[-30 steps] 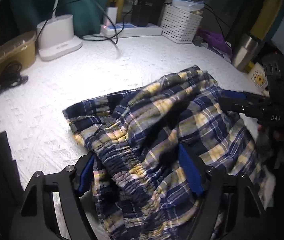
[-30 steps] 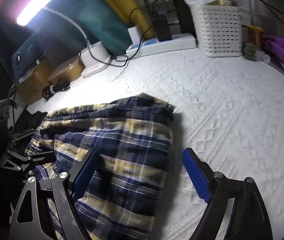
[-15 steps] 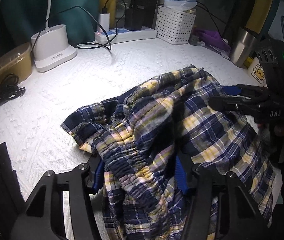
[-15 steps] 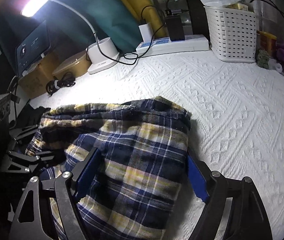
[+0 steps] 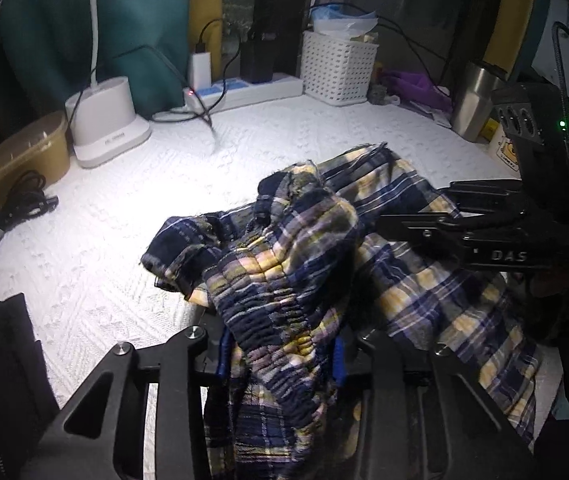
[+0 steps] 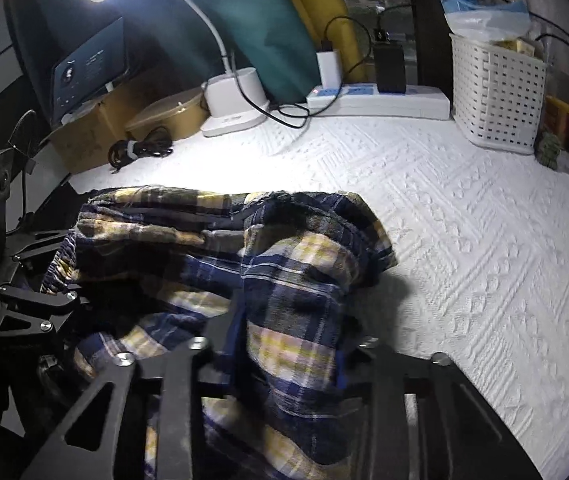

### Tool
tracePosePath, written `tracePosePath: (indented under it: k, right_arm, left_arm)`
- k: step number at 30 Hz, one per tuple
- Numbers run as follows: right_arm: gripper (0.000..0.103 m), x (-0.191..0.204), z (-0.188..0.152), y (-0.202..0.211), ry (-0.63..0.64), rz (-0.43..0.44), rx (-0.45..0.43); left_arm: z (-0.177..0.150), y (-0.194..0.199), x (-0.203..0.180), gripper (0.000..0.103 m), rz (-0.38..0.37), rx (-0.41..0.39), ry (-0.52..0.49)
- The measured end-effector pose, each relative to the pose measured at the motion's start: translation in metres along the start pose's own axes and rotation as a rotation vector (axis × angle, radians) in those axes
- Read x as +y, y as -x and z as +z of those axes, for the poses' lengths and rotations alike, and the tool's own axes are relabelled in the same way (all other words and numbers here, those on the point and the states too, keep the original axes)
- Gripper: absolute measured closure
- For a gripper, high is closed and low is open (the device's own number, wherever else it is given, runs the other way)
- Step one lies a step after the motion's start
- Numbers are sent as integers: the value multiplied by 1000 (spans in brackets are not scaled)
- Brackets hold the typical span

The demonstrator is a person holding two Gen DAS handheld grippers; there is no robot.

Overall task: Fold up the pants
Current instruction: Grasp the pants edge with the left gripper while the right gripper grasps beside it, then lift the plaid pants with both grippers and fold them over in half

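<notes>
Since a second ago, both my claws have closed on the plaid pants (image 5: pixel 284 264) and gathered them toward me. My left claw (image 5: pixel 280 354) pinches the elastic waistband, and my right claw (image 6: pixel 288 344) clamps a bunched fold. They lie heaped on the white textured cloth (image 6: pixel 464 220), well in front of the white basket (image 6: pixel 496 96).
</notes>
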State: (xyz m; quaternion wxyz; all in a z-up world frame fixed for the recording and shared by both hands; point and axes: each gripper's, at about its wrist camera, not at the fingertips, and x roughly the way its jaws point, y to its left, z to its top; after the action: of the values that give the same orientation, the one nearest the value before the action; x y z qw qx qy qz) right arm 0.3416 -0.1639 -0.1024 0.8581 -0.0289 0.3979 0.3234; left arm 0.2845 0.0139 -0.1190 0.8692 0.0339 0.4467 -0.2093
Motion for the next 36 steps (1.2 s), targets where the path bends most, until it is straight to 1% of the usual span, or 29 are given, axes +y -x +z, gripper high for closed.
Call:
tracePosePath:
  k: [5, 13, 21, 30, 36]
  right_arm:
    - [76, 13, -1, 18, 16, -14, -54]
    - [76, 34, -3, 59, 56, -35, -151]
    - [76, 60, -8, 105, 93, -69, -256]
    - [76, 89, -13, 164, 132, -81, -363]
    - [76, 112, -16, 194, 174, -75, -425]
  left_arm:
    - [1, 19, -13, 71, 11, -37, -38]
    - [-2, 56, -26, 71, 34, -131, -58]
    - [-7, 97, -40, 71, 74, -222, -91]
    - [-17, 143, -52, 71, 97, -325, -87]
    - [-25, 174, -56, 71, 119, -392, -77]
